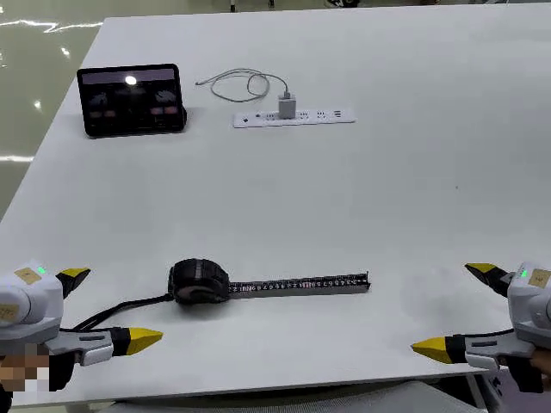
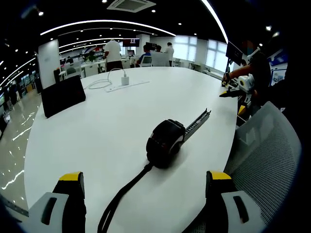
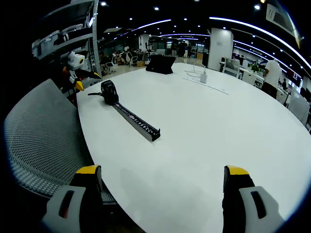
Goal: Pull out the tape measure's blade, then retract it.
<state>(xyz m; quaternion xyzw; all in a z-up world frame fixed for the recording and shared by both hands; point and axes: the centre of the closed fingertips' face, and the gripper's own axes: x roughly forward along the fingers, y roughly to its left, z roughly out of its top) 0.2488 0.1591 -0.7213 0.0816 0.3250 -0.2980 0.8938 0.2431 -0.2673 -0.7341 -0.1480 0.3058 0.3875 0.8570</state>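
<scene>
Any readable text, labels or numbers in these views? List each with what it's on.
Nothing reads cleanly enough to quote.
Blade: printed scale numerals, too small to read.
Tablet screen: blurred tiles, unreadable.
Power strip: small marks, unreadable.
Tape measure case: no legible label.

Left gripper and right gripper hang low at either side, both empty, yellow-tipped jaws spread wide, pointing inward.
</scene>
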